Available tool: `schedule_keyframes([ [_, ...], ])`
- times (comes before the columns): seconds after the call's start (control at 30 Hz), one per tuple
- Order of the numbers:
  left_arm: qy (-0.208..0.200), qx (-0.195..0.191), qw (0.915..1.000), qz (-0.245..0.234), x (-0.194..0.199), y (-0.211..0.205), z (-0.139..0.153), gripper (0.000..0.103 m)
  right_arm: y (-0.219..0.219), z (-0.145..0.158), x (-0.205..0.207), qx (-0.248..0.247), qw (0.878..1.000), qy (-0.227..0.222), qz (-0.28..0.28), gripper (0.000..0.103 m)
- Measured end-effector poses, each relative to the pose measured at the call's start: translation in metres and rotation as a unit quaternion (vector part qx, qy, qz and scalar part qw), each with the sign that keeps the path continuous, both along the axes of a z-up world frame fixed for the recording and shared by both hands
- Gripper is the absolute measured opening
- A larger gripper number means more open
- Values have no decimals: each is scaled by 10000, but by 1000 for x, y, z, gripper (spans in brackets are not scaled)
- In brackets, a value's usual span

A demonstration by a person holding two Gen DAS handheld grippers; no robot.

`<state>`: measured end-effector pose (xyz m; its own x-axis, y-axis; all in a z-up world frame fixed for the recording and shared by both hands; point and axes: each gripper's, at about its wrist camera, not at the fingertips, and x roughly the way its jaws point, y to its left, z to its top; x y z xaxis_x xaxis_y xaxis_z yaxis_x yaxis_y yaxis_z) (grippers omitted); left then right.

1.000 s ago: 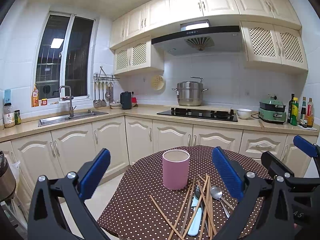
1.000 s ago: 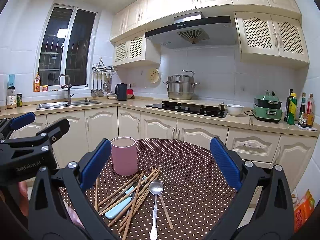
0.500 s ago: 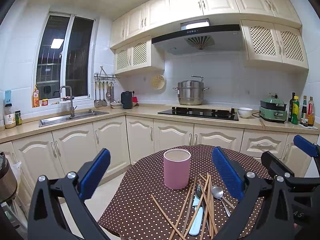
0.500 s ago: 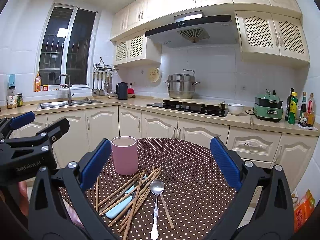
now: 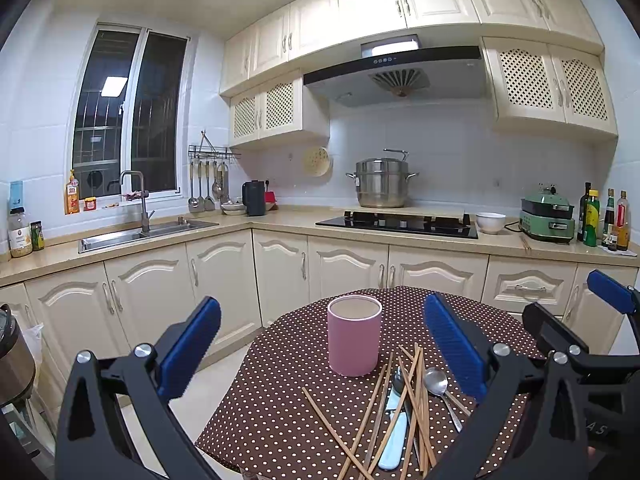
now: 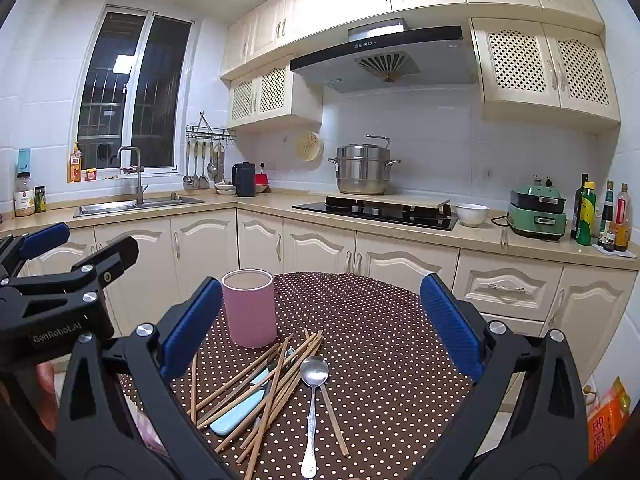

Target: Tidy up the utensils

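A pink cylindrical cup [image 5: 354, 335] [image 6: 249, 307] stands upright on a round table with a brown polka-dot cloth [image 5: 280, 408] [image 6: 384, 352]. In front of it lies a loose pile of wooden chopsticks [image 5: 416, 396] [image 6: 276, 380], a metal spoon [image 5: 437, 380] [image 6: 313, 376] and a utensil with a pale blue handle [image 5: 393, 436] [image 6: 236, 414]. My left gripper [image 5: 320, 344] is open and empty, above the table's left side. My right gripper [image 6: 320, 320] is open and empty, above the pile. Each gripper shows at the edge of the other's view.
Kitchen counters run behind the table, with a sink [image 5: 136, 234], a hob with a steel pot [image 5: 382, 184], a white bowl [image 5: 490, 222] and bottles [image 5: 604, 216]. A cooker [image 5: 12, 356] stands at the far left. An orange bag [image 6: 608, 420] lies on the floor at right.
Both views have shifted slightly; the cup and utensils sit a touch further right and lower in view. Nothing on the table has moved and both grippers stay open.
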<state>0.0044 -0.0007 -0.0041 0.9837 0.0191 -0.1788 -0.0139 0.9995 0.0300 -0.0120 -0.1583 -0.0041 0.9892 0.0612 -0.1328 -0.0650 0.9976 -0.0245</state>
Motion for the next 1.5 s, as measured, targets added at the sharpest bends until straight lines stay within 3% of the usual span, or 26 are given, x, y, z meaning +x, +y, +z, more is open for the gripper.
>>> schedule_keyframes([
  [0.9,128,78,9999,15,6,-4,-3,99,-7,0,5,77,9998,155,7,97],
  [1.17,332,67,9994,-16,13,-5,-8,99,-9,-5,11,125,9995,288,53,97],
  [1.33,922,44,9956,-171,32,-2,-16,99,-12,-14,20,109,9988,479,53,97],
  [1.5,1992,-300,9788,-371,67,19,-34,99,-21,-35,44,259,9922,1212,156,97],
])
